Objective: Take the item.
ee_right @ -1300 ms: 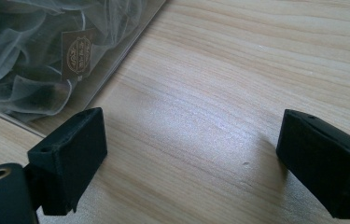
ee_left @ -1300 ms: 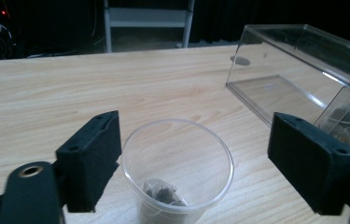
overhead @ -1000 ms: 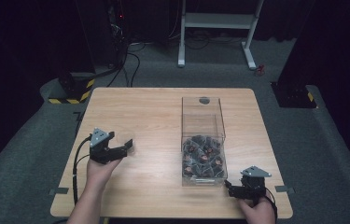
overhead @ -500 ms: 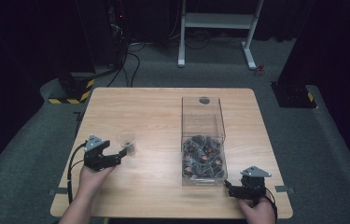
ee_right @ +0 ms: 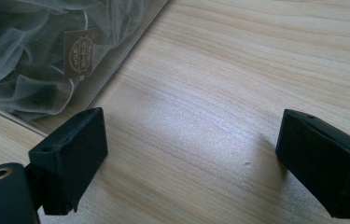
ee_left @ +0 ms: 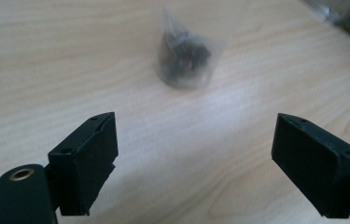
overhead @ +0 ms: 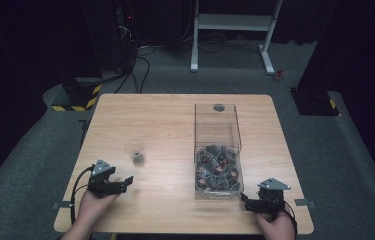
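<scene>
Small clear cup left of the bin, holding what may be a sachet; light, thin-walled, best pinched gently mid-wall; left gripper and right gripper both gape empty.

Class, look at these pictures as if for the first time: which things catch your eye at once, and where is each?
The clear box stands right of the table's middle, its near end heaped with dark sachets. A small clear cup with something dark inside stands alone on the wooden table, ahead of the left gripper, whose jaws are wide apart. The right gripper, also open, rests by the box's near right corner.
</scene>
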The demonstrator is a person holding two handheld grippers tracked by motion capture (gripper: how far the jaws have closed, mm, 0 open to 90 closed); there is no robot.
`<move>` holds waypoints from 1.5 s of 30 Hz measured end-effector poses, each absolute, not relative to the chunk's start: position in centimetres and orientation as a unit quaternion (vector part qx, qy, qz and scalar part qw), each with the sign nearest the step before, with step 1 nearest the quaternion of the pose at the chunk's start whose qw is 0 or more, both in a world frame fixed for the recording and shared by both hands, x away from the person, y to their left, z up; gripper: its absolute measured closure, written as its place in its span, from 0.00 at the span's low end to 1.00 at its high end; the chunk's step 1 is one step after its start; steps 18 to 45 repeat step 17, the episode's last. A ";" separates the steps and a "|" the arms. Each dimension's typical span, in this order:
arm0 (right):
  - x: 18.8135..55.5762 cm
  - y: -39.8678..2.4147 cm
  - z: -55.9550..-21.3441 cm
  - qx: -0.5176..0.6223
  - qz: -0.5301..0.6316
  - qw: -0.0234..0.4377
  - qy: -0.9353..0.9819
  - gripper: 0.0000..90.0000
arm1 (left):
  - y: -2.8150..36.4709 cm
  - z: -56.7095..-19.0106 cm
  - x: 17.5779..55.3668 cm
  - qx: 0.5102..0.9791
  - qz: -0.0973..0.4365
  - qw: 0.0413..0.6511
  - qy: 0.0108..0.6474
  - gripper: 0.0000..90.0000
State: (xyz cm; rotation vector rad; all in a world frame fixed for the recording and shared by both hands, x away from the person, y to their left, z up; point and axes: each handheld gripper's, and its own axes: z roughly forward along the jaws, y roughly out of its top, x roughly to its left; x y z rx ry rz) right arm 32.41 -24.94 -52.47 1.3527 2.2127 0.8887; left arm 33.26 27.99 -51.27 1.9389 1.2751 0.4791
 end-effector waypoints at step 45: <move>32.4 -25.0 -52.5 0.482 0.319 0.198 0.791 0.09 | 27.0 -53.0 31.7 0.773 0.216 0.340 0.490 0.16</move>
